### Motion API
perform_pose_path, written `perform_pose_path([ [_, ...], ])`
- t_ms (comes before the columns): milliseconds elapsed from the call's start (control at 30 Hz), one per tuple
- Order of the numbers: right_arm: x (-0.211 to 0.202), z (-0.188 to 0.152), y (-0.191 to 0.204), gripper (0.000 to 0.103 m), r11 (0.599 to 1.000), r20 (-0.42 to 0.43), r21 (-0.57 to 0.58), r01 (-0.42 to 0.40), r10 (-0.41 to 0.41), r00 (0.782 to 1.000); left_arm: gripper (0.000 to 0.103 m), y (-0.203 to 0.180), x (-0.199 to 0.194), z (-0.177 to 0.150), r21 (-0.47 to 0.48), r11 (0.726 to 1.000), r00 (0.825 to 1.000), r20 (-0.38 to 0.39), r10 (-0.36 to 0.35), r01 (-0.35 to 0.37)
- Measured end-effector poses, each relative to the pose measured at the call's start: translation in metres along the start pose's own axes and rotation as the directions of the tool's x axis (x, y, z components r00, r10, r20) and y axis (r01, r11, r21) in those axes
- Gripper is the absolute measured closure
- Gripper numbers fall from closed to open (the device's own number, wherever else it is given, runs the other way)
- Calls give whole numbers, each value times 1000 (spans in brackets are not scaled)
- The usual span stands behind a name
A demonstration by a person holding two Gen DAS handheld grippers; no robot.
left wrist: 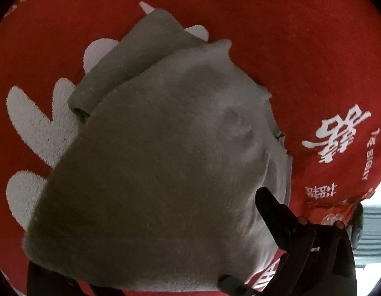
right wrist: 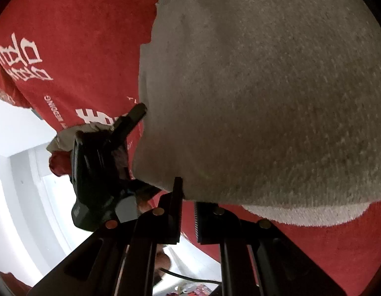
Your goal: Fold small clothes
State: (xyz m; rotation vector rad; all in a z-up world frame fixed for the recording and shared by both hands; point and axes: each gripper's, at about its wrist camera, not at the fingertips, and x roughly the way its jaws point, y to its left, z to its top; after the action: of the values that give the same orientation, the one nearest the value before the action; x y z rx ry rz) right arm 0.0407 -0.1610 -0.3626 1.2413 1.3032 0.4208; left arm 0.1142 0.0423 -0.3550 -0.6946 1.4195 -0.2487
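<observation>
I have the small grey garment (left wrist: 160,162) lying on the red printed cloth (left wrist: 289,49), and both grippers sit at its near edge. My right gripper (right wrist: 188,197) has its jaws nearly together with the grey hem between them, so I judge it gripping; my left gripper (right wrist: 138,109) meets the cloth, jaw state I cannot tell. To fold well, I should lift both corners evenly and keep the edge taut. Legible print: "WEDDING" (right wrist: 47,107) and white Chinese characters (left wrist: 338,133).
</observation>
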Motion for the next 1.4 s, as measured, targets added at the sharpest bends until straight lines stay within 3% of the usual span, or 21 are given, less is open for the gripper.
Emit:
perform_pose_path([
  [33, 1, 0, 2, 94, 1000, -6, -11, 7, -7, 1000, 8, -3, -4, 0, -2, 999, 999, 28, 38, -38],
  [67, 1, 0, 6, 94, 1000, -12, -25, 14, -15, 1000, 28, -7, -7, -1, 14, 996, 994, 59, 89, -90],
  [100, 0, 0, 9, 94, 999, -22, -45, 24, -25, 999, 56, -13, -9, -1, 58, 984, 983, 84, 161, -167],
  [167, -4, -2, 15, 94, 996, -48, -81, 40, -44, 998, 83, -22, -9, -3, 129, 947, 952, 118, 282, -296],
  [233, -13, -4, 24, 90, 990, -74, -121, 66, -75, 994, 89, -33, -10, -9, 209, 909, 930, 164, 330, -360],
  [267, -20, -4, 28, 90, 985, -77, -145, 93, -105, 991, 89, -45, -10, -16, 284, 864, 906, 213, 366, -416],
  [333, -38, 0, 39, 90, 968, -60, -190, 163, -177, 982, 89, -69, -7, -38, 433, 730, 847, 330, 417, -529],
  [400, -57, 13, 50, 83, 952, -19, -212, 220, -229, 973, 89, -83, -3, -56, 525, 614, 807, 410, 425, -590],
  [433, -66, 23, 57, 62, 945, 1, -220, 243, -248, 969, 90, -88, -1, -67, 574, 544, 791, 446, 419, -612],
  [467, -72, 34, 65, 30, 938, 15, -229, 261, -264, 964, 89, -90, 0, -72, 594, 515, 786, 459, 414, -618],
  [500, -76, 48, 76, 20, 926, 27, -244, 287, -289, 957, 90, -92, 3, -77, 615, 480, 780, 474, 409, -626],
  [533, -76, 62, 89, 17, 913, 38, -267, 307, -309, 950, 90, -91, 3, -83, 635, 441, 772, 491, 403, -634],
  [633, -58, 102, 137, 17, 863, 10, -388, 325, -348, 937, 89, -88, 3, -90, 667, 382, 765, 510, 392, -640],
  [733, -10, 133, 177, 15, 812, -95, -486, 323, -417, 904, 89, -90, 4, -89, 679, 358, 763, 514, 392, -641],
  [800, 31, 143, 200, 13, 769, -162, -553, 321, -477, 864, 89, -90, 5, -89, 681, 359, 765, 511, 392, -639],
  [867, 80, 145, 215, 11, 709, -223, -619, 338, -571, 790, 89, -90, 4, -87, 678, 369, 768, 508, 390, -635],
  [967, 141, 138, 222, 8, 677, -326, -660, 325, -648, 688, 89, -87, 2, -86, 671, 401, 779, 493, 386, -623],
  [1067, 185, 132, 220, 4, 617, -338, -701, 357, -729, 595, 89, -80, -1, -77, 654, 456, 796, 464, 389, -603],
  [1133, 204, 128, 216, 4, 582, -330, -717, 384, -768, 549, 89, -77, -2, -74, 646, 478, 803, 453, 387, -595],
  [1267, 239, 123, 217, 3, 534, -329, -742, 405, -817, 474, 89, -74, 0, -73, 646, 480, 804, 453, 385, -594],
  [1400, 270, 108, 211, 3, 420, -279, -810, 410, -890, 361, 89, -70, 1, -74, 645, 484, 806, 448, 387, -591],
])
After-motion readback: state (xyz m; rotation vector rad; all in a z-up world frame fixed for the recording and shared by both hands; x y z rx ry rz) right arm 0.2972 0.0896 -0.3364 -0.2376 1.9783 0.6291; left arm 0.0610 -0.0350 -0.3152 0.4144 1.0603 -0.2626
